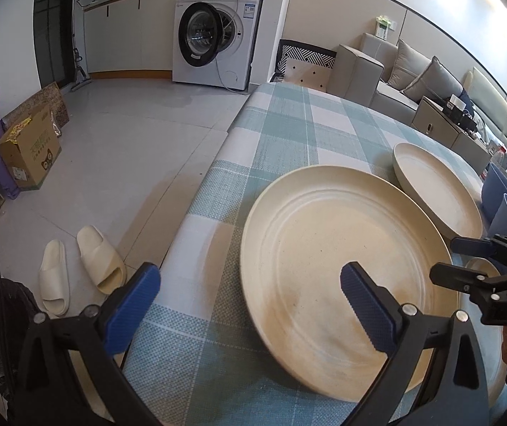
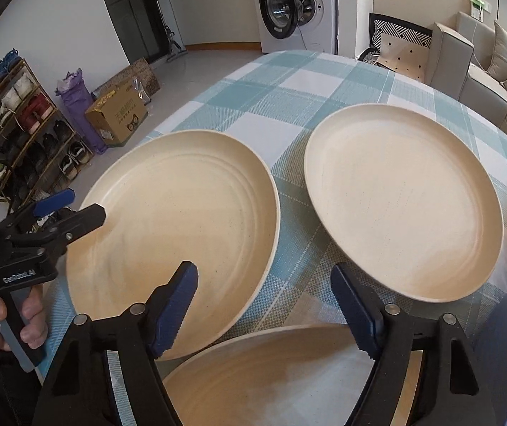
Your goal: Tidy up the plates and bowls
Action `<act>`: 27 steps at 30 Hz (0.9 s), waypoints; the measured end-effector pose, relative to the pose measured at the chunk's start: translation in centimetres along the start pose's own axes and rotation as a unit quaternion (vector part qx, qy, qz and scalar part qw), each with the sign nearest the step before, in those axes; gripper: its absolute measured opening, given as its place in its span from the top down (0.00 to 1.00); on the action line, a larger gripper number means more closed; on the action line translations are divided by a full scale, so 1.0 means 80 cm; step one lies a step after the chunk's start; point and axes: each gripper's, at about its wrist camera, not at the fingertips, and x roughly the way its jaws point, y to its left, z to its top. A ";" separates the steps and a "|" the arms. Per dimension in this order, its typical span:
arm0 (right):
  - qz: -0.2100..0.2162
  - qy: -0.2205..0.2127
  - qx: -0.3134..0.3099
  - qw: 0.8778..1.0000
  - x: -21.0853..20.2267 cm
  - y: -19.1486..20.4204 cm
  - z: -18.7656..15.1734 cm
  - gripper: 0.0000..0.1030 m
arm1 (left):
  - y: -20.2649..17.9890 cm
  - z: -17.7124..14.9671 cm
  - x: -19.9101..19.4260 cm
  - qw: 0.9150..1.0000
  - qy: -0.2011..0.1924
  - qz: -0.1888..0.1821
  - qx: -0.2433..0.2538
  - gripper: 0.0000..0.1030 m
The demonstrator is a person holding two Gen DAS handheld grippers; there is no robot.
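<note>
Both the left gripper (image 1: 249,305) and right gripper (image 2: 264,305) hover with jaws wide open, holding nothing, over three cream plates on the counter (image 2: 324,81) — the ridged plate (image 2: 182,234) lies near the edge, so a clumsy rim grasp risks tipping it off.

Pretty bright and sharp from my wrists. Upper-right ceiling glare blows out. Heavy fisheye warp, black vignetted corners.
</note>
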 end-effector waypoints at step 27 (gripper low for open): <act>0.013 0.005 -0.009 1.000 0.001 0.015 -0.004 0.70 | -0.011 -0.010 0.011 0.999 0.030 -0.012 0.036 0.67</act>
